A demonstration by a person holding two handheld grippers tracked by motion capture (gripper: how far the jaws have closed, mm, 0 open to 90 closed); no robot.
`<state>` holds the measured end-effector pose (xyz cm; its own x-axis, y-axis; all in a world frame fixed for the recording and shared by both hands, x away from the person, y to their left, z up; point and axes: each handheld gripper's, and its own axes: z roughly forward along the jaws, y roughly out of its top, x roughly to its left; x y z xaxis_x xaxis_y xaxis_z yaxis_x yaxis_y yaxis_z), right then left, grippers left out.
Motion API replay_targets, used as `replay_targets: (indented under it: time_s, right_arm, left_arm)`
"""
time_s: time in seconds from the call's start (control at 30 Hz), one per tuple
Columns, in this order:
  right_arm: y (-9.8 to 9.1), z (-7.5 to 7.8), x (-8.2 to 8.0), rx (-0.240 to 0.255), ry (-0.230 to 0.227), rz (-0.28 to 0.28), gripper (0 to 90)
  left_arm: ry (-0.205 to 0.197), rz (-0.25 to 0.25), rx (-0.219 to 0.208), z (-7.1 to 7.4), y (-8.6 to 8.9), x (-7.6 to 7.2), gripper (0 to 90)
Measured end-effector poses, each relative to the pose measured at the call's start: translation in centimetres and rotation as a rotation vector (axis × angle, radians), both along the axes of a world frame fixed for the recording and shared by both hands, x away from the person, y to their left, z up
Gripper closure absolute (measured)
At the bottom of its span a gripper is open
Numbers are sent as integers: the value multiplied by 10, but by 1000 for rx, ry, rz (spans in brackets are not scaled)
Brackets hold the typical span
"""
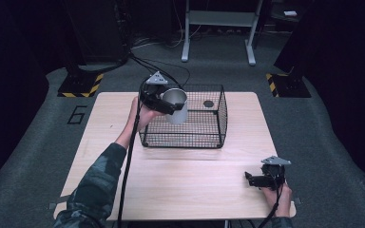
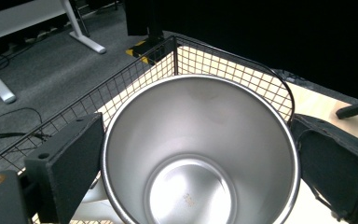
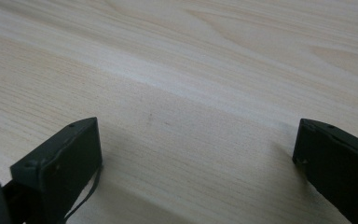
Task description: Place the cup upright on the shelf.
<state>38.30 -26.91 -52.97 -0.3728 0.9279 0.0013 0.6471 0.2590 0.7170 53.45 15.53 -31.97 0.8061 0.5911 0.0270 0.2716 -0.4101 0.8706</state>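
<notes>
My left gripper (image 1: 167, 105) clamps steel cup (image 1: 176, 105) frame-center over wire basket (image 1: 209, 137); lower level w/o clipping rim; right gripper (image 1: 255, 180) open, idle.

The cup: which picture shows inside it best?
The left gripper view: it looks straight into the cup, down to its shiny bottom. The high view shows its rim and side, above the basket.

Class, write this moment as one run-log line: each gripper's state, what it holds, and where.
left gripper: shut on steel cup, over wire basket | right gripper: open, low over table
</notes>
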Motion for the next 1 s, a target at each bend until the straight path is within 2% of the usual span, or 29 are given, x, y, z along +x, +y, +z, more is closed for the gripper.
replay_targets:
  time_s: [0.53,0.57,0.73,0.77,1.0]
  right_arm:
    - [0,0,0,3,-5,-2,7]
    - [0,0,0,5,0,-4,7]
    - [0,0,0,4,-8,-4,7]
    - [0,0,0,4,-8,-4,7]
    - [1,0,0,6,-2,-7,7]
  left_arm:
    - [32,29,34,-15,-12,19,57]
    - [38,34,27,-17,-13,20,57]
    - [42,38,33,-20,-15,23,57]
    - [31,39,45,-20,-16,25,57]
    - [45,42,63,-27,-21,30,57]
